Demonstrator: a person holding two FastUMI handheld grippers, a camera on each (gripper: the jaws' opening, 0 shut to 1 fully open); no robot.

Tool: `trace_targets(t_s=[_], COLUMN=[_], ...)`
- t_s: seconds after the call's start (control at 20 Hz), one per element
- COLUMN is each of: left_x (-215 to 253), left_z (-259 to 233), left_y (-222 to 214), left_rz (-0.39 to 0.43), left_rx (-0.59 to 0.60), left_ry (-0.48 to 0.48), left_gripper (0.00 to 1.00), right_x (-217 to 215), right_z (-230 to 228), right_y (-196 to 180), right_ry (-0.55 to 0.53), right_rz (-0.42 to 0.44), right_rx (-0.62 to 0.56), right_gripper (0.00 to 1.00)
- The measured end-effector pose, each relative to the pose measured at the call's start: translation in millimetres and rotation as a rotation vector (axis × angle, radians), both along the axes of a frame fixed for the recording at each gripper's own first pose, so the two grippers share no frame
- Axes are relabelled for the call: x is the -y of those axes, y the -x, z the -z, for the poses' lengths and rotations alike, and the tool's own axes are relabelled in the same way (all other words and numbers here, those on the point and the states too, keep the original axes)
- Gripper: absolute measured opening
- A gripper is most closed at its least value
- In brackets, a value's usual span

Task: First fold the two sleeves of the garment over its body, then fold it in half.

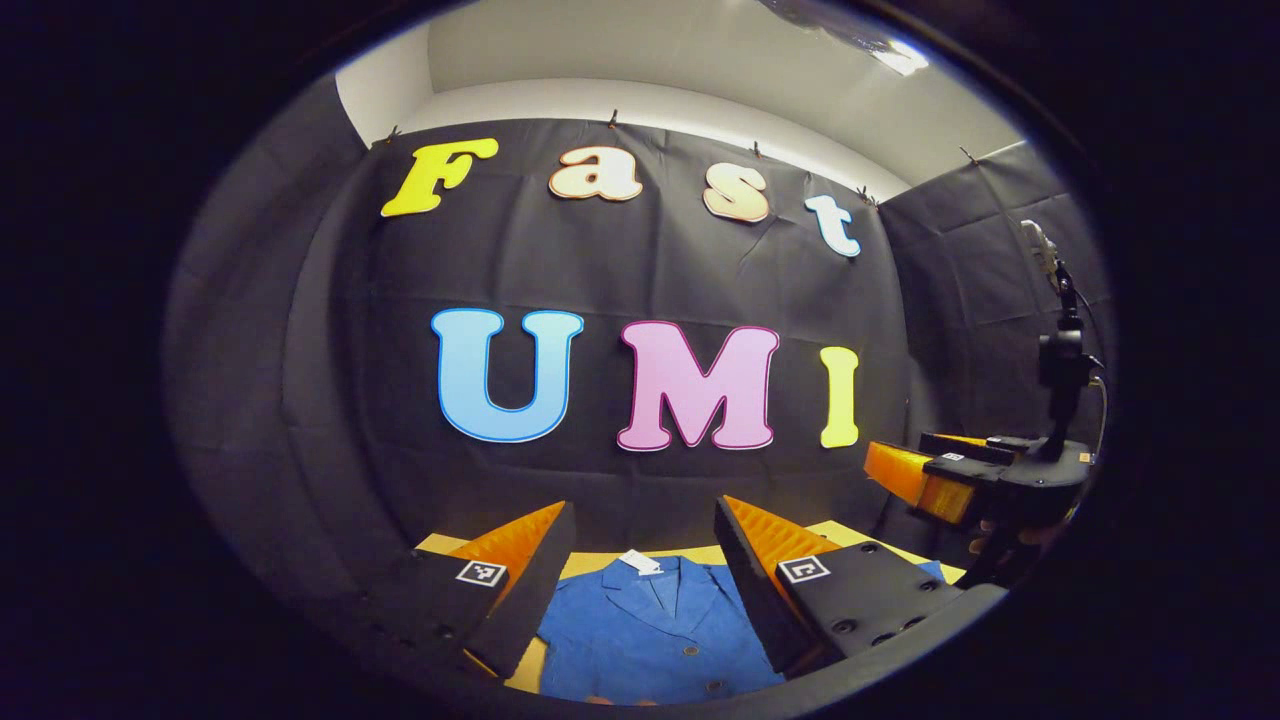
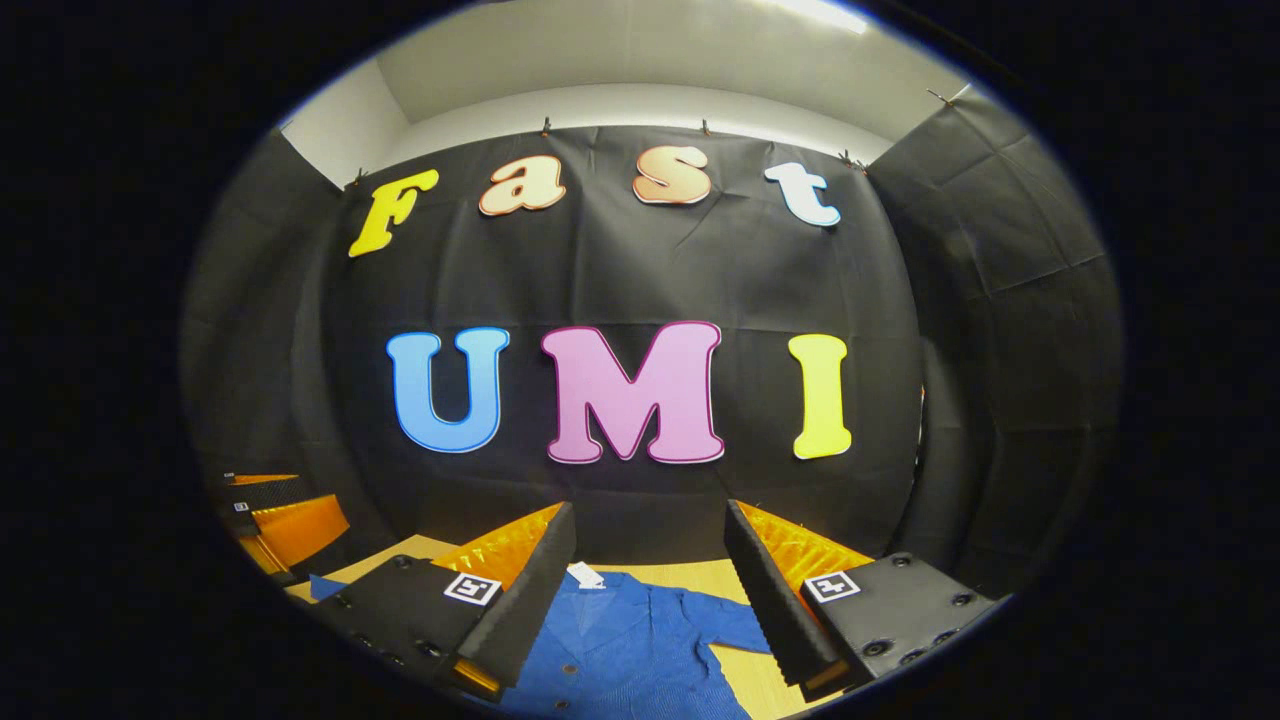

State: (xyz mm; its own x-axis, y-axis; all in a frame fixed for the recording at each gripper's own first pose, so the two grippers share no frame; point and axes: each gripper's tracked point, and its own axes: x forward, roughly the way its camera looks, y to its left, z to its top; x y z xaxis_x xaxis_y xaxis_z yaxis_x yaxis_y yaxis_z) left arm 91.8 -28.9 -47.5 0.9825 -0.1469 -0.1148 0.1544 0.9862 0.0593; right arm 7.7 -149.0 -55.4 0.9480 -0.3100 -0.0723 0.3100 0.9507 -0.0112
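Note:
A blue buttoned garment (image 1: 650, 630) lies flat on the wooden table (image 1: 690, 553), collar and white tag toward the wall. My left gripper (image 1: 645, 570) hangs above it, open, with nothing between its fingers. In the right gripper view the same garment (image 2: 630, 640) spreads below, one sleeve (image 2: 725, 625) reaching out to the right. My right gripper (image 2: 650, 575) is open too, held above the cloth. The right gripper (image 1: 925, 480) also shows at the far right of the left gripper view, and the left gripper (image 2: 270, 520) sits at the far left of the right gripper view.
Black cloth walls close the booth behind and on both sides. A camera on a dark stand (image 1: 1060, 350) rises at the right of the left gripper view. Bare table (image 2: 770, 680) shows to the right of the sleeve.

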Motion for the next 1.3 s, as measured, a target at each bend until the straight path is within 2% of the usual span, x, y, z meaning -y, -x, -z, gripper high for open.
trace_targets(t_s=[0.1,0.3,0.4,0.5,0.6,0.7,0.8,1.0,1.2,1.25,1.3], left_x=[-1.5,-3.5,-4.9,-8.9,-11.7,-11.4,-0.3,4.8,15.1,19.1,22.5], left_z=[4.0,14.0,14.4,14.3,16.5,21.1,32.3,43.3,60.6,65.4,69.7], left_y=[-3.1,-10.8,-13.0,-18.0,-19.3,-17.4,-13.9,-11.5,-15.0,-17.4,-19.4], left_rz=[0.005,0.013,0.015,0.003,-0.008,0.001,0.038,0.045,0.044,0.043,0.04], left_rx=[-0.001,-0.027,-0.03,-0.032,-0.04,-0.054,-0.092,-0.133,-0.184,-0.199,-0.215], left_ry=[0.023,0.021,0.021,0.02,0.023,0.033,0.058,0.058,0.051,0.056,0.059], left_gripper=[0.81,0.81,0.81,0.81,0.81,0.81,0.81,0.81,0.81,0.81,0.81], right_x=[0.3,10.5,6.8,10.6,25.3,40.3,70.4,139.1,221.5,243.1,264.3], right_z=[-0.2,9.4,26.6,37.2,46.9,66.3,104.9,191.5,247.6,258.8,269.1], right_y=[-0.8,-8.8,-14.9,-23.0,-29.6,-37.0,-38.2,-13.3,26.9,38.7,49.5], right_ry=[-0.029,-0.005,-0.066,-0.082,-0.072,-0.141,-0.178,-0.295,-0.244,-0.22,-0.21], right_rz=[0.013,0.047,0.043,0.046,0.072,0.109,0.186,0.324,0.421,0.446,0.478], right_rx=[-0.005,-0.029,-0.067,-0.093,-0.107,-0.144,-0.231,-0.439,-0.587,-0.628,-0.665], right_gripper=[0.94,0.94,0.94,0.94,0.94,0.94,0.94,0.95,0.95,0.84,0.95])
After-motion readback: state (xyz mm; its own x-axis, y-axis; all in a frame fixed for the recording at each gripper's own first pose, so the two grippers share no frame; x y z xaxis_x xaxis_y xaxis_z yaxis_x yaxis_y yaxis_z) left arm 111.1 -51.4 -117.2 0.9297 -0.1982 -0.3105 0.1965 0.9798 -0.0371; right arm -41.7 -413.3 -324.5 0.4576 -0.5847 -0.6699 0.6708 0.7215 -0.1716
